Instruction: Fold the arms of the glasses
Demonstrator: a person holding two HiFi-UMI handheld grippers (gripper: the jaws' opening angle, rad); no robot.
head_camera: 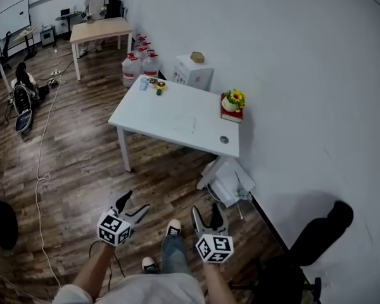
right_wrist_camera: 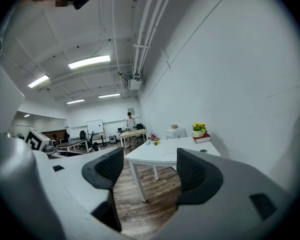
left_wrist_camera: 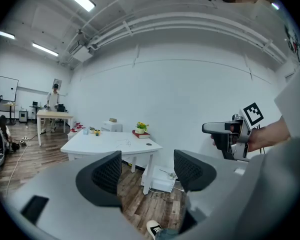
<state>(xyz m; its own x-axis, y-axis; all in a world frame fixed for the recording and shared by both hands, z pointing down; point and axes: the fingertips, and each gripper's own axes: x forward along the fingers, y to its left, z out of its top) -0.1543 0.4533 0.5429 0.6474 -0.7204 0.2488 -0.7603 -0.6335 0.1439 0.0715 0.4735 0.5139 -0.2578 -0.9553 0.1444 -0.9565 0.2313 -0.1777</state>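
Observation:
A white table (head_camera: 145,116) stands across the room, well ahead of both grippers. Thin faint lines at its middle look like the glasses (head_camera: 185,124), too small to make out; they also show faintly in the left gripper view (left_wrist_camera: 124,143). My left gripper (head_camera: 132,204) and right gripper (head_camera: 207,213) hang low over the wooden floor near my shoes, far from the table. The left gripper's (left_wrist_camera: 147,171) jaws stand wide apart with nothing between them. So do the right gripper's (right_wrist_camera: 150,169). The right gripper (left_wrist_camera: 230,134) is also visible from the left one.
On the table are a flower pot on a red book (head_camera: 233,100), a small dark disc (head_camera: 224,140) and small items at the far corner (head_camera: 155,84). Water jugs (head_camera: 139,65), a white cabinet (head_camera: 193,73), a black chair (head_camera: 316,233) and floor cables (head_camera: 41,170) surround it. People are at the far end.

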